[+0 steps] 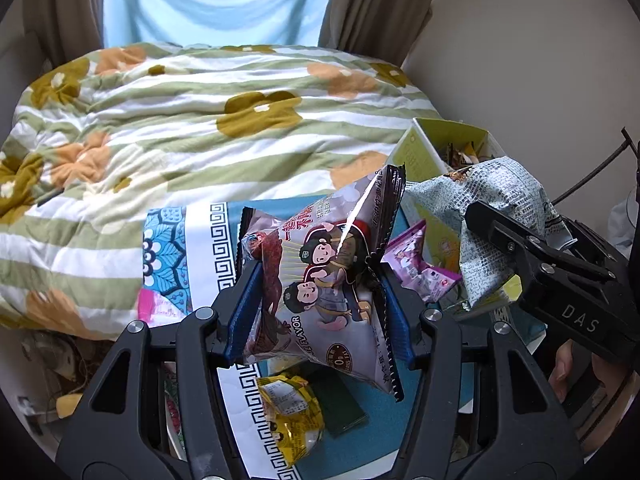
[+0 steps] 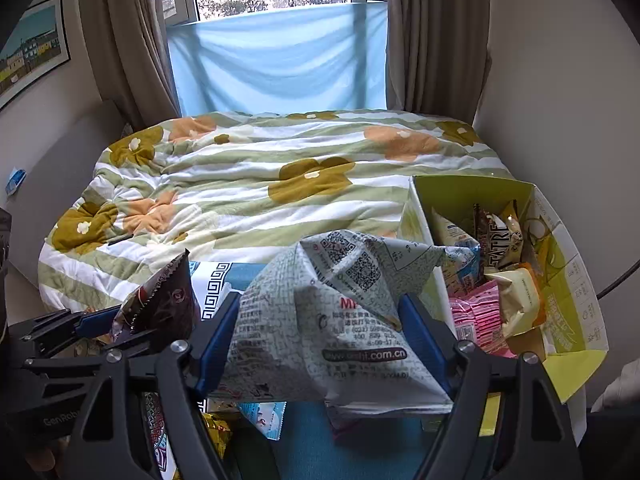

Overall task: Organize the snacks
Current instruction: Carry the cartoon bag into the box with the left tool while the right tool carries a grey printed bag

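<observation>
Cartoon snack bag [image 1: 320, 276] clamped in left hand-held gripper [image 1: 318, 304] — pale printed bag [image 2: 340, 320] in right hand-held gripper [image 2: 320, 344]

left hand-held gripper [image 1: 320, 292] clamped, right hand-held gripper [image 2: 324, 344] clamped

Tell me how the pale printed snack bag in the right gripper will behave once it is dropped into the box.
The pale printed bag looks soft and puffy: it creases between the right gripper, so it probably flops rather than stands. It seems light for its size. The yellow box already holds packets, so it will likely settle unevenly on top.
</observation>
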